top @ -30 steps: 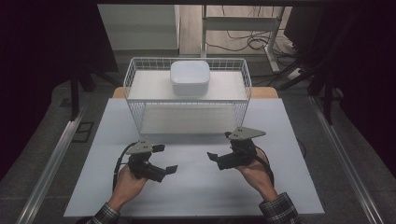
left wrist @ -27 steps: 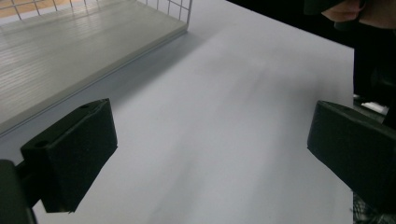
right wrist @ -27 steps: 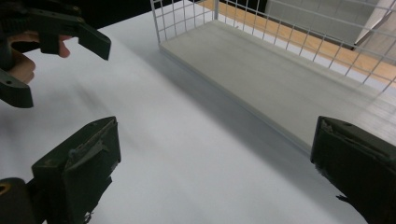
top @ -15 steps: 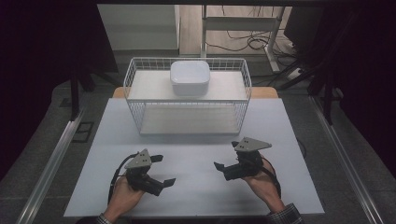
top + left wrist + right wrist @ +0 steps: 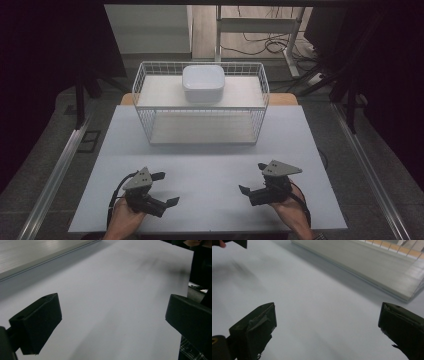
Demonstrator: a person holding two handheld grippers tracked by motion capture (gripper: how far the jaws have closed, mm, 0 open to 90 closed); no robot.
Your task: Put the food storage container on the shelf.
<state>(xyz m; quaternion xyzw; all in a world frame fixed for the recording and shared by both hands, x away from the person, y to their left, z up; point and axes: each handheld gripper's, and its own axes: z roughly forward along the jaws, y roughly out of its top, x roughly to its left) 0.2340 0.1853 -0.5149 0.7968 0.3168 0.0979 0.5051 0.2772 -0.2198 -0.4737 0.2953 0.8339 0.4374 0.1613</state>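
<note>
Now both black claws, left gripper [image 5: 162,189] and right gripper [image 5: 253,177], are gaping wide, empty, over the smooth white table [image 5: 210,170]; beyond, the rounded white box [image 5: 202,83], probably plastic, is sitting on the wire basket [image 5: 200,125].

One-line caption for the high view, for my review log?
Both tongs, left and right, open and empty over the white table, near a wire basket holding a white container.

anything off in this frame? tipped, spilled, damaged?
Nothing stands out. The white lidded box sits level on the top shelf of the wire rack, which stands square at the far side of the table. No spills. The left gripper and right gripper are near the table's front edge, jaws open and holding nothing.
</note>
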